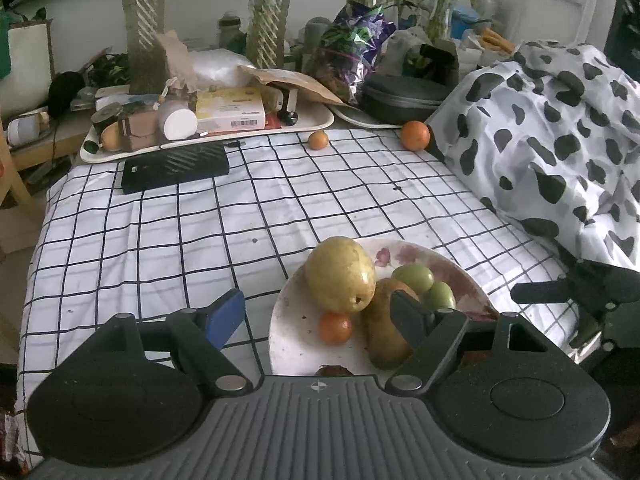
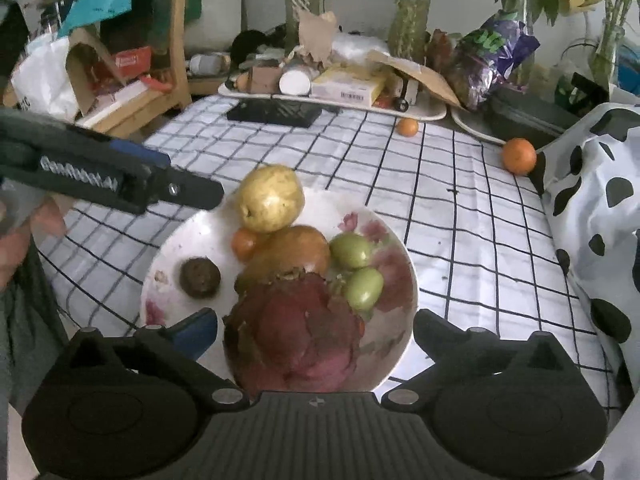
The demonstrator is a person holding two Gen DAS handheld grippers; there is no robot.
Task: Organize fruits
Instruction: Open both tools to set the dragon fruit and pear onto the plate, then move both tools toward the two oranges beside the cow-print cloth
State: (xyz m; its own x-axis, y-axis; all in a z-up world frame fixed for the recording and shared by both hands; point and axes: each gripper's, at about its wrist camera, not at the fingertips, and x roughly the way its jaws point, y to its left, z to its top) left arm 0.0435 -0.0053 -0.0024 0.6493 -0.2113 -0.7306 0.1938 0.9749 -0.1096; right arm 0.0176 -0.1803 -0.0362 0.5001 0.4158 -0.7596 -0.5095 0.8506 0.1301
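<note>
Your right gripper (image 2: 316, 338) stands spread wide over the near side of the plate (image 2: 172, 240), with the dragon fruit (image 2: 296, 332) lying between its fingers but the pads clear of it on both sides. That reads as a drop-off just made: the fruit rests on the plate, touching the brown pear (image 2: 296, 252) ahead of it.

Your left gripper (image 1: 318, 320) is also spread and holds nothing; it hovers at the plate's near-left edge, its right finger in front of the brown pear.

Already on the plate, ahead of your right gripper, are the yellow pear (image 2: 270, 198), a small orange fruit (image 2: 244, 243), two green fruits (image 2: 352, 250) and a dark round fruit (image 2: 200, 277) to the left.

Two fruits are not yet gathered: a large orange (image 2: 519, 156) far ahead and to the right, next to the spotted cloth (image 2: 600, 200), and a small orange (image 2: 407, 127) far ahead, just before the tray (image 2: 432, 114).

Next, I judge, lift the right gripper straight up off the dragon fruit without nudging it, then reach far forward-right for the large orange. It will roll easily on the checked cloth (image 2: 460, 240), so close squarely across its middle.
</note>
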